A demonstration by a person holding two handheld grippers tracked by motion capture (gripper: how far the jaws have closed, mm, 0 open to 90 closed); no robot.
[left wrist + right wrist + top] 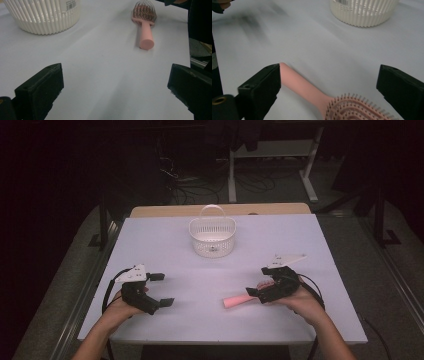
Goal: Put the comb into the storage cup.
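Note:
A pink hairbrush (237, 300) lies flat on the white table (210, 320), its handle pointing left. My right gripper (258, 281) hovers over the brush head, open. In the right gripper view the jaws (329, 80) stand wide apart, and the brush (308, 88) lies between them with the pads off it. My left gripper (162, 290) rests open near the front left with nothing between its jaws. The left gripper view has its wide jaws (115, 82) facing the brush (146, 32). A white slatted basket (212, 237) with a handle stands at the table's back middle.
The basket (45, 17) (364, 12) is the only other object on the table. A wooden board (220, 210) runs along the far edge. Beyond it are a dark floor with cables (190, 185) and white desk legs (310, 170).

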